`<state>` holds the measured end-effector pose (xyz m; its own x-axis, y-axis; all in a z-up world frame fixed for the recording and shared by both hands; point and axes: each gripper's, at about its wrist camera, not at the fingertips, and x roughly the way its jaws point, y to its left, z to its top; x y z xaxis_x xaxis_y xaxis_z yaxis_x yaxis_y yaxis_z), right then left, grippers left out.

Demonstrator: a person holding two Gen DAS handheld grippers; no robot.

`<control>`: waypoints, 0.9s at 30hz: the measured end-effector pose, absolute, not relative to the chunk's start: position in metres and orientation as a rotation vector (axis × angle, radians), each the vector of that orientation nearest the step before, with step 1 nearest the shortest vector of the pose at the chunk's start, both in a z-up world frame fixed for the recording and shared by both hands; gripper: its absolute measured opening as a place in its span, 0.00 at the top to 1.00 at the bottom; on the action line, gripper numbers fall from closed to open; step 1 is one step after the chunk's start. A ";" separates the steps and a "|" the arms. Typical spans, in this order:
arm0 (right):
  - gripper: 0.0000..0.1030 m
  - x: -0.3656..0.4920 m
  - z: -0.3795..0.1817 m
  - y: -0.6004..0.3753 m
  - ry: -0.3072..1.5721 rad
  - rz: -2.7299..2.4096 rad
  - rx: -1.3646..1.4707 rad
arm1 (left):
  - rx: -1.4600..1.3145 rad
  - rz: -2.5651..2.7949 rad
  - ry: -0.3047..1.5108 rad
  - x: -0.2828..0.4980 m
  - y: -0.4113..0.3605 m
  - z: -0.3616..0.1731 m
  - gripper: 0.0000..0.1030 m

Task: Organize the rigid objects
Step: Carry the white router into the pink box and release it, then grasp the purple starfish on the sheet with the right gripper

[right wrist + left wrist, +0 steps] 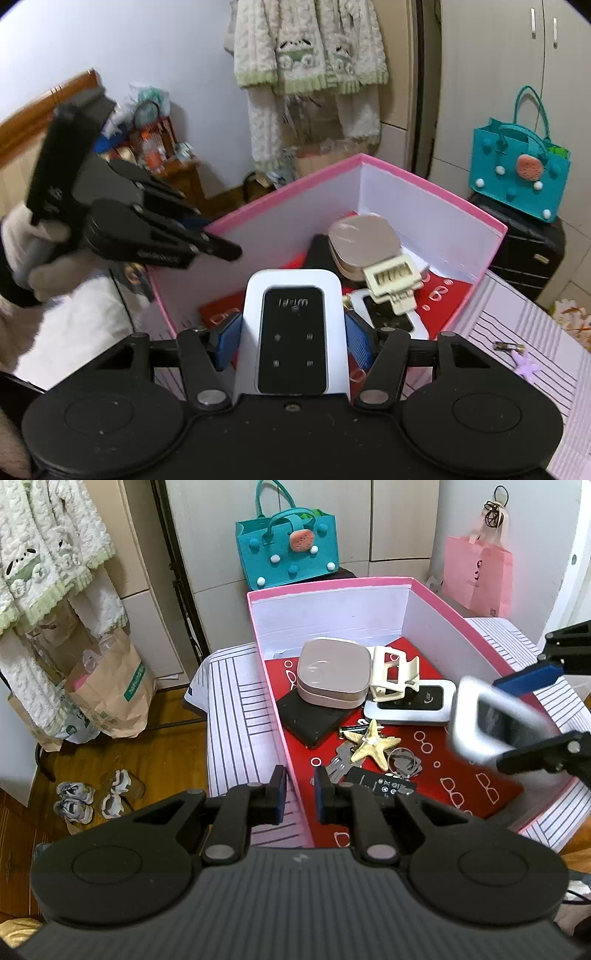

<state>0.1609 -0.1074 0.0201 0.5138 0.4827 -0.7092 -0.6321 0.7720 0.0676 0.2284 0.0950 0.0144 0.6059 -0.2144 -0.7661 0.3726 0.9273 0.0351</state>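
A pink box (328,585) with white inner walls and a red lining holds a beige square case (334,672), a cream hair claw (393,674), a white Wi-Fi router (410,705), a starfish (373,746), keys and a black pad. My left gripper (300,794) straddles the box's near left wall, its jaws close on it. My right gripper (293,334) is shut on a second white Wi-Fi router (293,332) and holds it over the box (280,197); it shows blurred in the left wrist view (491,720).
The box stands on a striped cloth (236,716). A teal felt bag (288,550) and a pink paper bag (476,576) stand behind it. A small clip and a purple star (524,363) lie on the cloth at the right. Paper bags and shoes are on the floor.
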 end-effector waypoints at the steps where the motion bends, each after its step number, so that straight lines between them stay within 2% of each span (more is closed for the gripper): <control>1: 0.34 0.158 0.021 -0.111 0.756 0.633 -0.228 | 0.191 -0.344 0.857 0.229 0.096 0.015 0.87; 7: 0.31 0.145 0.035 -0.158 0.611 0.561 -0.074 | 0.111 -0.340 0.871 0.234 0.104 0.015 0.87; 11: 0.29 0.140 0.017 -0.200 0.545 0.424 0.026 | 0.114 -0.326 0.867 0.232 0.102 0.014 0.87; 18: 0.29 0.144 -0.044 -0.260 0.618 0.108 0.157 | 0.142 -0.313 0.873 0.232 0.097 0.015 0.87; 27: 0.30 0.174 -0.069 -0.271 0.647 0.091 0.222 | 0.145 -0.273 0.845 0.226 0.093 0.009 0.87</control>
<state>0.1738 -0.2708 -0.0689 0.7946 0.1531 -0.5875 -0.0149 0.9723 0.2332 0.2260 0.0932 0.0092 0.6317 -0.1799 -0.7541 0.2946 0.9554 0.0189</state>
